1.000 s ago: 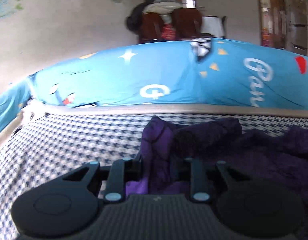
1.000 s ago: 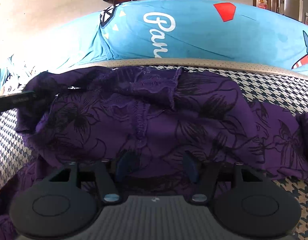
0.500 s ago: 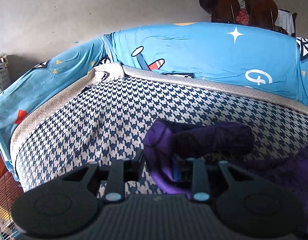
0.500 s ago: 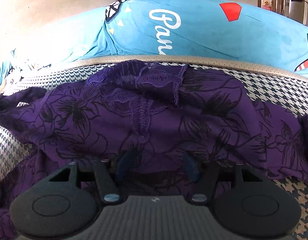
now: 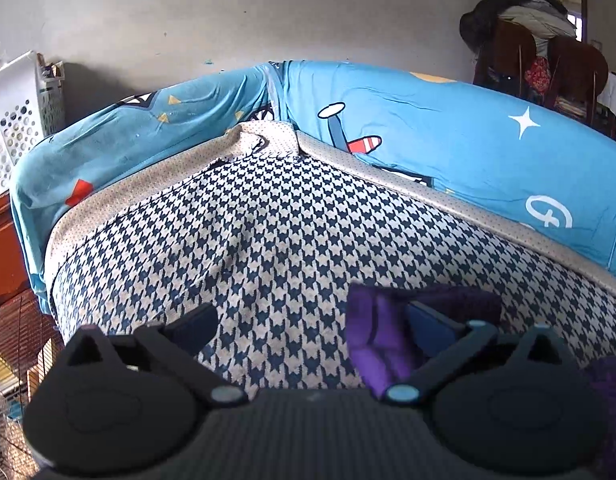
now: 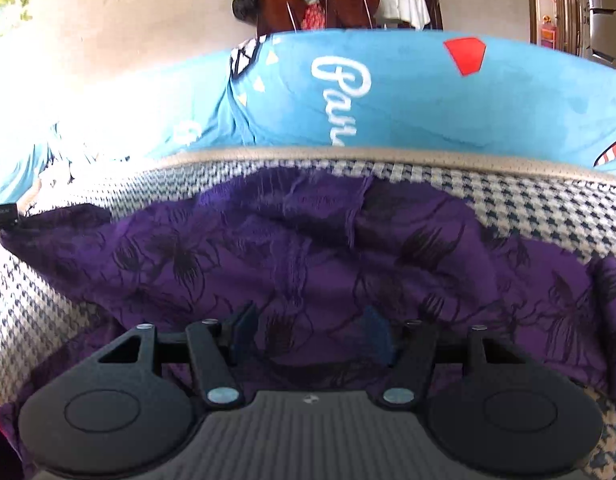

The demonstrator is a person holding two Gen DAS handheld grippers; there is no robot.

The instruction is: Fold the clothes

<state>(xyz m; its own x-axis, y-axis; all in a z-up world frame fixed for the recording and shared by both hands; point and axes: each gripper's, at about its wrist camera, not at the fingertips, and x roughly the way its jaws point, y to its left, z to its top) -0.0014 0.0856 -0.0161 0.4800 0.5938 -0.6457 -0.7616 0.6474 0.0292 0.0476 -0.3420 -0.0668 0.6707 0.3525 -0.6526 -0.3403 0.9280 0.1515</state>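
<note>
The purple floral garment is lying spread across the houndstooth-covered surface, its long axis running left to right in the right wrist view, with one end reaching toward the far left, where it is meeting a dark object at the frame edge, and the other end draping toward the near right. A gathered, lace-like section is bunching at its far middle, close to the beige piping along the blue printed cover. The right gripper is hovering low over the near edge of the cloth with its fingers standing partly apart; fabric is showing between and beneath them, but whether they are pinching it cannot be told. In the left wrist view, the left gripper is standing wide open, its left finger over bare houndstooth and its right finger lying against a bunched purple end of the garment, with nothing clamped between them. At the far left of that view a white perforated basket is standing beside the wall; its contents are not visible. Dark wooden chairs draped with clothing are standing beyond the blue cover.
</note>
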